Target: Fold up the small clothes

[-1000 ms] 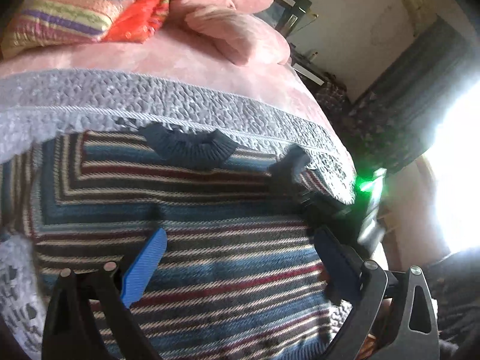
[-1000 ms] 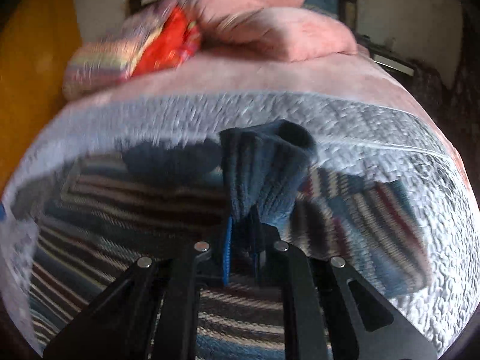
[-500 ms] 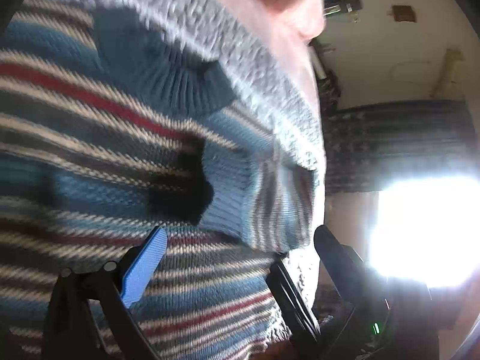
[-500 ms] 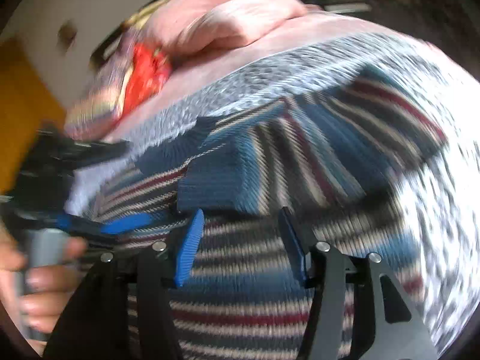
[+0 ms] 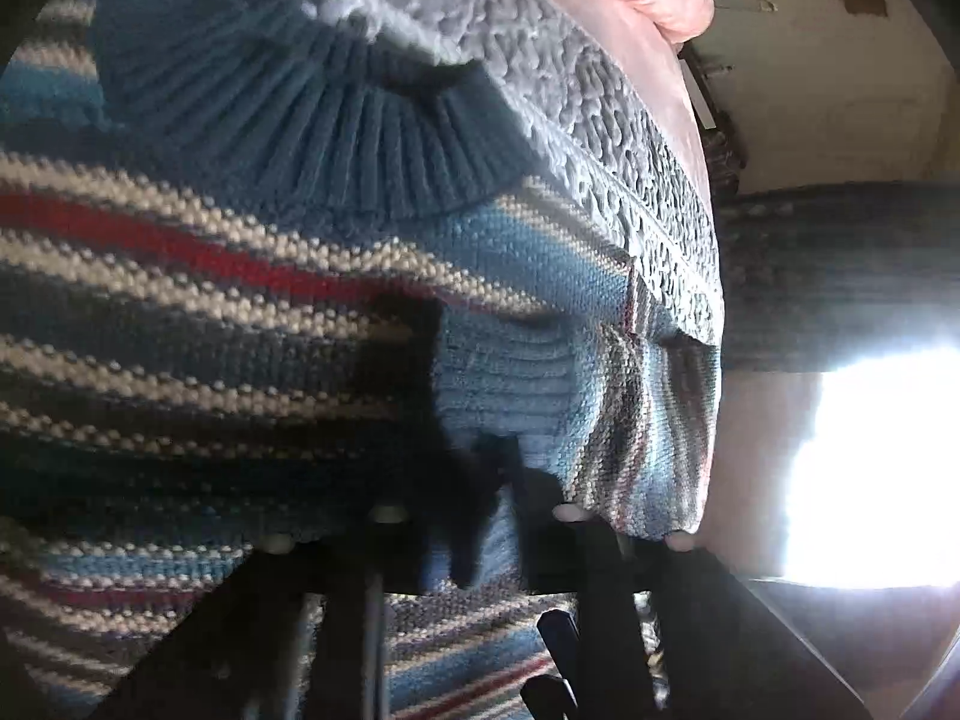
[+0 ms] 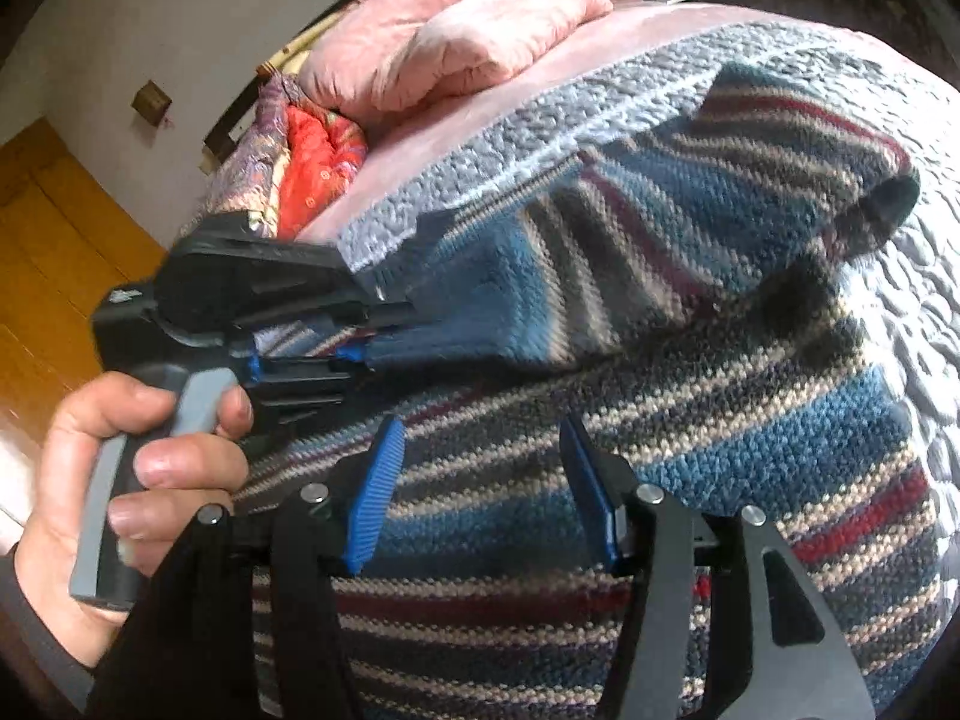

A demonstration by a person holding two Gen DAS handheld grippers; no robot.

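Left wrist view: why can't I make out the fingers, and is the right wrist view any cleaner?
Left wrist: window glare blows out the right side, so the left gripper is a dark silhouette, shut on the sweater cuff. Right wrist: evenly lit, right gripper open, blue pads crisp; slight blur at the hand.

The left wrist view sat very close over the striped knitted sweater [image 5: 252,312], looking forward along its own fingers toward the ribbed blue collar [image 5: 312,126] at 12 o'clock. The grey textured blanket [image 5: 600,138] ran toward 1 o'clock, and a bright window [image 5: 870,468] glared at 3 o'clock.

The right wrist view looked from a little farther back, down along its blue-padded fingers [image 6: 378,492] at 6 o'clock, and faced the pink pillows [image 6: 456,42] at 12 o'clock. A hand [image 6: 150,468] on the other gripper's handle showed at 8 o'clock.

Both views shared the sweater, its folded-over sleeve [image 6: 630,252], the blanket's edge and the pink bedding.
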